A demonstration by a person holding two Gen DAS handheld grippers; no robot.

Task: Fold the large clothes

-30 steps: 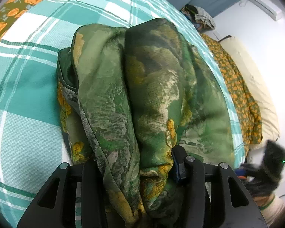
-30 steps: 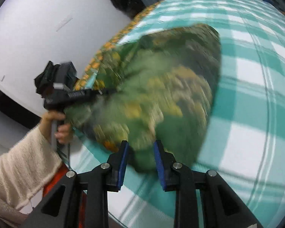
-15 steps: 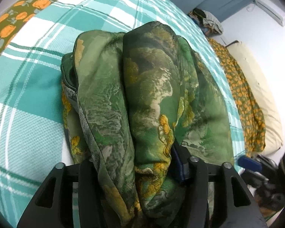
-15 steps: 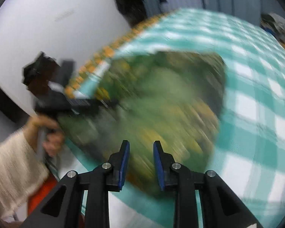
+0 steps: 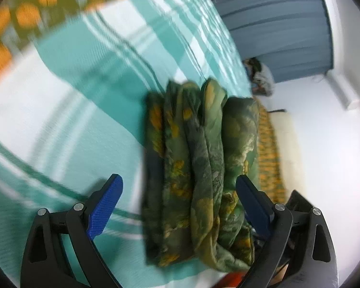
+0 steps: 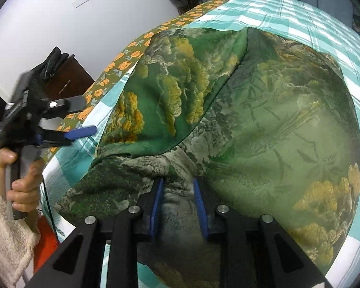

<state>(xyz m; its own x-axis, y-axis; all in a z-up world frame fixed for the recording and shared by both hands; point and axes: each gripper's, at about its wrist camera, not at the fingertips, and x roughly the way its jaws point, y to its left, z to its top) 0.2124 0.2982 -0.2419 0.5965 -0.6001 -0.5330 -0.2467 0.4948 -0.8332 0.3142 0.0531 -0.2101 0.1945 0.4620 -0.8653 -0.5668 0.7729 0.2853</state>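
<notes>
The green cloth (image 6: 240, 120) lies on the bed (image 6: 324, 24), on top of the teal and white checked blanket. It has yellow and gray pictures on it. In the left wrist view, the cloth (image 5: 199, 168) looks like a thick stack of folds, one layer next to the other, near the edge of the bed (image 5: 84, 96).

The left gripper (image 5: 180, 206) is spread wide. Its two blue pads have lots of room between them, and the cloth sits in that gap, but the left pad (image 5: 105, 206) does not press on it. The right pad is close to the cloth, maybe just touching. So the left gripper has let go. From the right wrist view you can see the left gripper (image 6: 81, 117) off to the side of the cloth, held in the person's hand (image 6: 19, 180), with nothing in it.

The right gripper (image 6: 177, 206) has its blue pads close together, with a bit of cloth squeezed between them. It is pinching the near edge of the cloth.

I think the folding is mostly done. The cloth is already in a small, thick bundle. The top looks a bit puffy and bumpy, and one flap lies slanted across it. What may be left is to let go with the right gripper and pat the bundle flat, or maybe make one more fold.
</notes>
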